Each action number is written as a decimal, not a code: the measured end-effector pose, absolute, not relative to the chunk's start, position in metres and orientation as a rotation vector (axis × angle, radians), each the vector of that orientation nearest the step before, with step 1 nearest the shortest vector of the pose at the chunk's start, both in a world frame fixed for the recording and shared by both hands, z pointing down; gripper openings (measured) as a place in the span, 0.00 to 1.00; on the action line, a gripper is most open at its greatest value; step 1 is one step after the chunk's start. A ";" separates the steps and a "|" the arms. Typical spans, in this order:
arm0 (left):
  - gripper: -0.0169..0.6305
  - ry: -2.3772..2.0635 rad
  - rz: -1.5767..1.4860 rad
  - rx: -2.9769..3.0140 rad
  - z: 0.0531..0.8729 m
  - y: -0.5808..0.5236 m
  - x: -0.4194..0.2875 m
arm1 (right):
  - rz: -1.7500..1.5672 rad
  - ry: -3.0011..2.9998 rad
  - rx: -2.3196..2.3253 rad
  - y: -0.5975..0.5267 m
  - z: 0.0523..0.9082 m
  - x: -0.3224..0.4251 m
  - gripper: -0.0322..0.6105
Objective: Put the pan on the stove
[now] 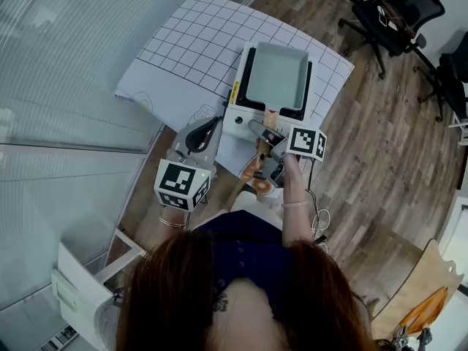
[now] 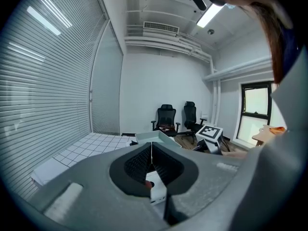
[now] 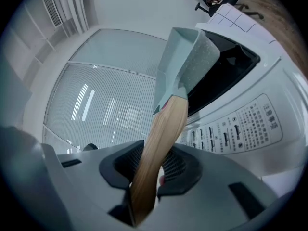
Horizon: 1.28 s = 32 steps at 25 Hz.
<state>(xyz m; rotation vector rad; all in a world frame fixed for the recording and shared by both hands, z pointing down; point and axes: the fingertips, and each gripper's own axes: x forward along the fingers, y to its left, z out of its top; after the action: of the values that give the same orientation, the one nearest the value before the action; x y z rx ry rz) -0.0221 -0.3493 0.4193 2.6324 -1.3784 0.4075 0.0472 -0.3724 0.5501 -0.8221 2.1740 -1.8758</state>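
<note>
Pan: the pale rectangular pan sits on top of the white stove, straight ahead of the right gripper's fingers.
Stove: it stands on the gridded sheet that covers the bench, beyond both pairs of fingers.
Long axis: the wooden handle runs from the pan body back towards the person, along the line the right gripper points. It passes right through between that gripper's fingers.
Right fingers: narrow, one to each side of the handle. A sliver of gap shows on one side, so the hold looks loose rather than clamped.
Left fingers: the left gripper has them pressed together with nothing between. The stove's near corner lies just ahead and to their right.
Nearer hand: the right by far, since the handle is in its fingers and the left is off to the side.
Coming move, as a judgement: with the pan down on the stove, the right fingers need only spread and draw straight back along the handle's axis.
</note>
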 end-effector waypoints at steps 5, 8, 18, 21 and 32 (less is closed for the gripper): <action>0.05 -1.373 0.408 2.645 0.418 -0.347 -0.020 | -1.853 2.151 -0.794 -0.373 0.547 0.047 0.25; 0.05 -1.368 0.409 2.653 0.416 -0.344 -0.018 | -1.842 2.120 -0.776 -0.373 0.543 0.048 0.32; 0.05 -1.370 0.404 2.666 0.413 -0.333 -0.022 | -1.858 2.040 -0.806 -0.367 0.550 0.055 0.39; 0.05 -1.369 0.399 2.669 0.413 -0.330 -0.024 | -1.846 2.028 -0.823 -0.365 0.550 0.059 0.39; 0.05 -1.348 0.374 2.703 0.403 -0.315 -0.021 | -1.803 1.991 -0.910 -0.351 0.546 0.078 0.37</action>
<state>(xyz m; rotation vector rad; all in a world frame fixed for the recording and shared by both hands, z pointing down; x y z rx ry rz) -0.0214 -0.3147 0.4026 2.7034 -1.3485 0.3743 0.0776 -0.3513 0.5457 -0.9095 1.9906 -1.8033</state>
